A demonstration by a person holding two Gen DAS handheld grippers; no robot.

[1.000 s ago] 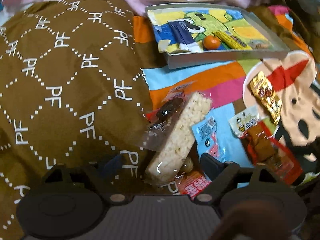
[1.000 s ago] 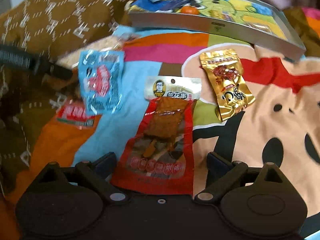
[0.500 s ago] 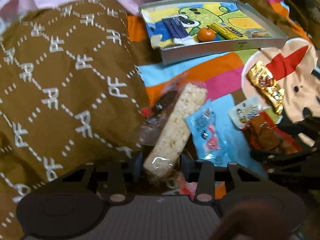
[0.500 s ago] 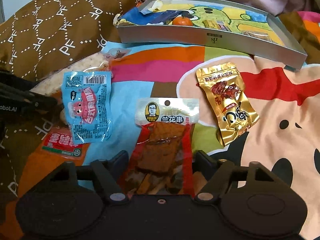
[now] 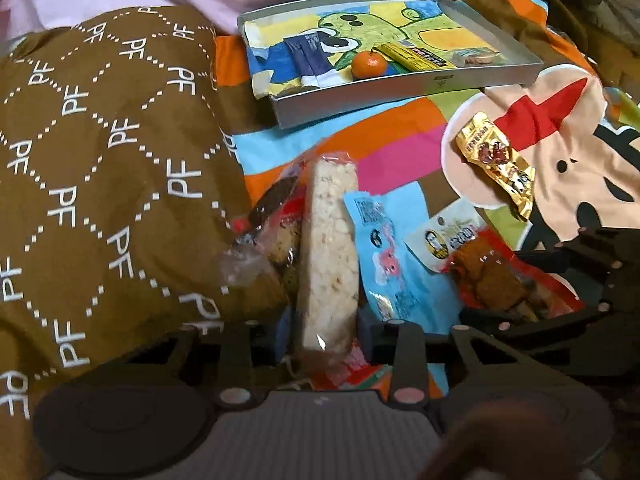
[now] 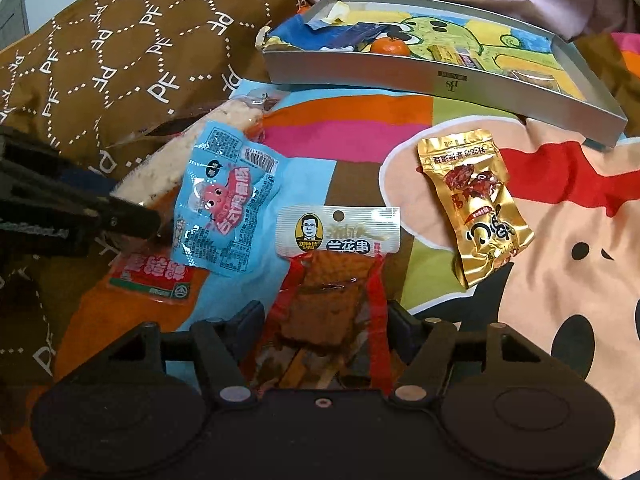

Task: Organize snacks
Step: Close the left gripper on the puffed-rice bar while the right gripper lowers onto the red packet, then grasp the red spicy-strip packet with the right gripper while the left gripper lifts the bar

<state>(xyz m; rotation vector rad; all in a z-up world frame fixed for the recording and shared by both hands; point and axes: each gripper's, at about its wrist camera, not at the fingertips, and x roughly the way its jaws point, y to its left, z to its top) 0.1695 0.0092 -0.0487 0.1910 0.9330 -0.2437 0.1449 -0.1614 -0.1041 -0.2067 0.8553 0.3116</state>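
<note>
The left gripper [image 5: 323, 330] pinched the near end of a pale puffed-rice bar in clear wrap [image 5: 329, 258]; the right gripper [image 6: 325, 318] clamped a red-edged pouch of brown tofu skewers [image 6: 332, 300]. Both lay on a bright cartoon-print bedspread [image 6: 560, 280] (brown monogrammed pillow [image 5: 100, 168] alongside), short of the shallow grey cardboard tray [image 5: 400, 94] holding a small orange mandarin [image 5: 369, 64].

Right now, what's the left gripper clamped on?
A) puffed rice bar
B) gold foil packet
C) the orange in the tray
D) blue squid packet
A: in the left wrist view the left gripper has its fingers pressed against both sides of the puffed rice bar, while the right gripper is closed on the red tofu-skewer packet.
</note>
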